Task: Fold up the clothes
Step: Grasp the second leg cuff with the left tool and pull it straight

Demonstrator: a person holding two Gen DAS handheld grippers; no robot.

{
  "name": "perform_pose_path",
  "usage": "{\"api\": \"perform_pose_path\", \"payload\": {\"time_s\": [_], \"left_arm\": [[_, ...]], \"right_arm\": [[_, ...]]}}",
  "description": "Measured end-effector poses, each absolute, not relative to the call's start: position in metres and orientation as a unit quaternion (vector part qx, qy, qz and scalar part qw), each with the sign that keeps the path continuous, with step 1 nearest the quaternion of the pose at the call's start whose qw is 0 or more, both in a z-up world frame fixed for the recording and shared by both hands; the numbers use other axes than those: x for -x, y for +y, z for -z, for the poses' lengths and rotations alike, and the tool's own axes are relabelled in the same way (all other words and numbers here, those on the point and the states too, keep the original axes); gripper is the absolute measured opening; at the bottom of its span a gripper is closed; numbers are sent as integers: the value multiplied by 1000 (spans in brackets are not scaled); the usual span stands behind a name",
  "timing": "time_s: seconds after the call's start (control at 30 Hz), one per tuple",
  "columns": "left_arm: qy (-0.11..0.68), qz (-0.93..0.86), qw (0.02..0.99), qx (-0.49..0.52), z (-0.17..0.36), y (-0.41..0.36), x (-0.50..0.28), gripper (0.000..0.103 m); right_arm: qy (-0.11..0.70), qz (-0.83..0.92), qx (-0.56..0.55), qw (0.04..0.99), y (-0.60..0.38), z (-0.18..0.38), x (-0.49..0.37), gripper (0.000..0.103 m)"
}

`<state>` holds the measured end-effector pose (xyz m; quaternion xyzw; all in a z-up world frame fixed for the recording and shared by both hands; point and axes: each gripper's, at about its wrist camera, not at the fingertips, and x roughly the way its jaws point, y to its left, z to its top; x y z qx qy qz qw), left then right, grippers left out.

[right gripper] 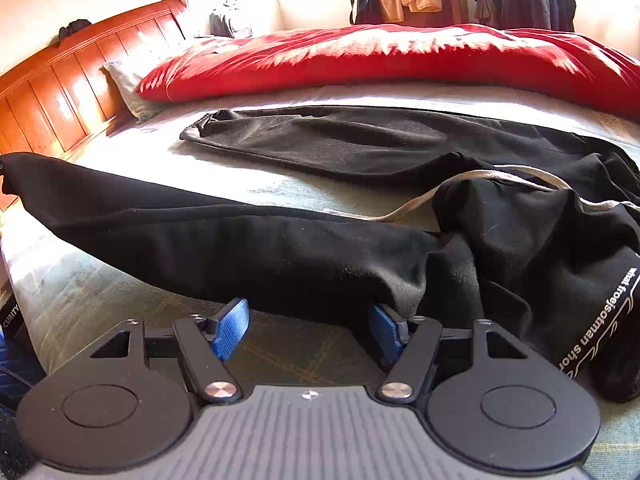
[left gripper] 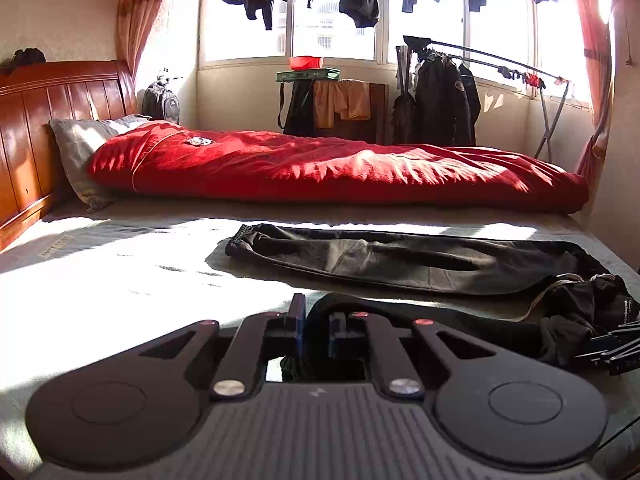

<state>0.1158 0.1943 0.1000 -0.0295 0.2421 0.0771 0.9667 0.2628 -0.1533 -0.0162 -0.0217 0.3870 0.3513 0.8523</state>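
We have black trousers (right gripper: pixel 280 248) spread on the bed (right gripper: pixel 100 292), both legs running left to right across the frame, waist bunched at right. In the left wrist view our left gripper (left gripper: pixel 316 330) has its jaws closed on the near leg's cuff at lower centre. In the right wrist view our right gripper (right gripper: pixel 308 328) sits with jaws open, the near leg's edge just ahead between them, so we judge this hand nearer the thigh. The cloth looks soft, matte and fleecy; a pale drawstring (right gripper: pixel 480 178) loops over the waist.
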Motion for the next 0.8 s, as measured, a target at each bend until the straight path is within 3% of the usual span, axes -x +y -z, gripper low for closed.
{"api": "perform_pose_path", "payload": {"time_s": [0.3,0.8], "left_arm": [[257,-137,955,56,-110,244,-103,9],[370,-84,921,85,-26,338,-261,10]], "right_arm": [[363,-379,-1,851,-150,-3,-268,75],[386,-292,1,875,-169,-2,-247,75]]}}
